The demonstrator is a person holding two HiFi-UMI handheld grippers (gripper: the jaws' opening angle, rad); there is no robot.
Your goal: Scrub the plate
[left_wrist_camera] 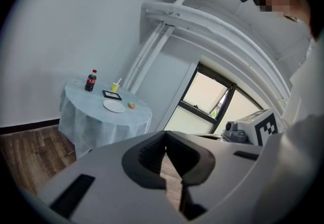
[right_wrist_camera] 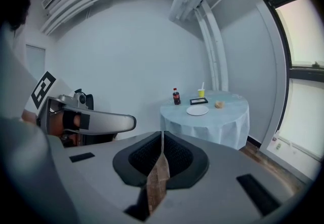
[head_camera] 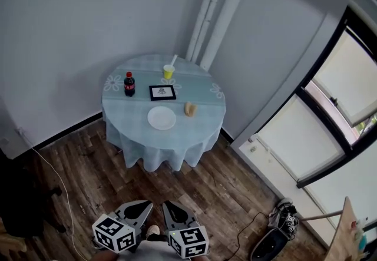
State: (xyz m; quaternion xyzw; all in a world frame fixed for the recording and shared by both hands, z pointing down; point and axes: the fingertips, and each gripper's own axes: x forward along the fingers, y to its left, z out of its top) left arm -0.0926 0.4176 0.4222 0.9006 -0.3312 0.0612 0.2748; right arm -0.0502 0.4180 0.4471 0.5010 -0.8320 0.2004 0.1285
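A white plate [head_camera: 161, 118] lies on a round table with a pale blue cloth [head_camera: 200, 127], far ahead of me. A tan sponge-like lump [head_camera: 189, 109] sits just right of the plate. The plate [left_wrist_camera: 114, 106] also shows small in the left gripper view, and the plate [right_wrist_camera: 197, 110] in the right gripper view. My left gripper [head_camera: 143, 207] and right gripper [head_camera: 168, 207] hang side by side low over the wood floor, well short of the table. Both have their jaws shut with nothing between them.
On the table also stand a dark cola bottle [head_camera: 129, 84], a yellow cup with a straw [head_camera: 169, 70] and a small black-framed picture [head_camera: 162, 92]. White pipes [head_camera: 221, 12] run up the corner. A window [head_camera: 341, 106] is at right; a cable [head_camera: 59, 183] and dark chair at left.
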